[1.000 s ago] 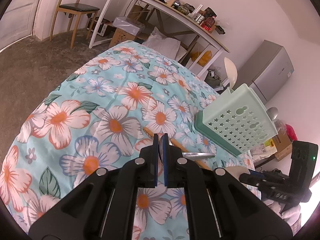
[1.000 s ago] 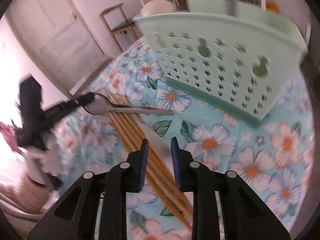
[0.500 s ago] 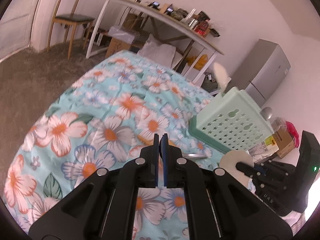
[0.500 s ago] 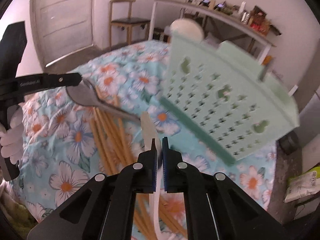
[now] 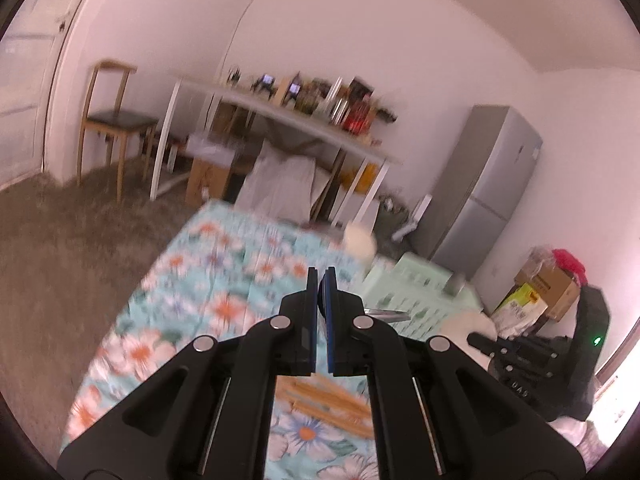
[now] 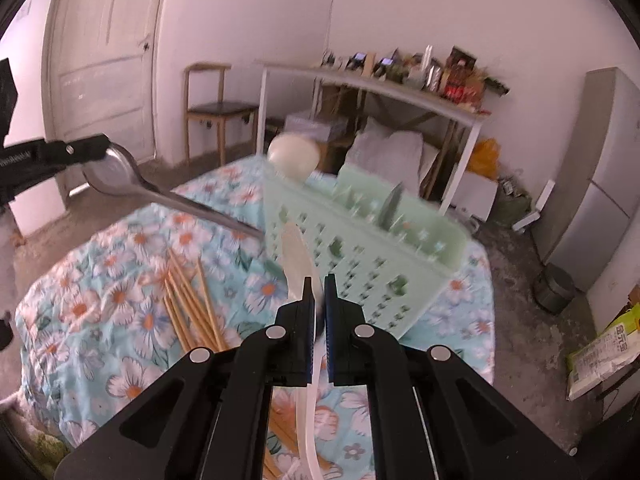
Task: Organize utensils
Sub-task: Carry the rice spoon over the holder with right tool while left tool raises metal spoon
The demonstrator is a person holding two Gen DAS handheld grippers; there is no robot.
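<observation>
Steel spoon (image 6: 132, 182) pinched by bowl in your left gripper (image 5: 319, 280), handle toward mint utensil basket (image 6: 360, 248) at 3 o'clock. Your right gripper (image 6: 318, 284) pressed on white plastic spoon (image 6: 298, 256), lifted above floral cloth (image 6: 120, 300). Bamboo chopsticks (image 6: 192, 300) lie on cloth at 9 o'clock from it.

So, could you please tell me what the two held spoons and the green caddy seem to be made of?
Grey spoon: probably steel, going by its shiny reflective bowl. White spoon: likely plastic, matte and slightly translucent. Green caddy: moulded plastic, matte pastel walls with punched star holes.
</observation>
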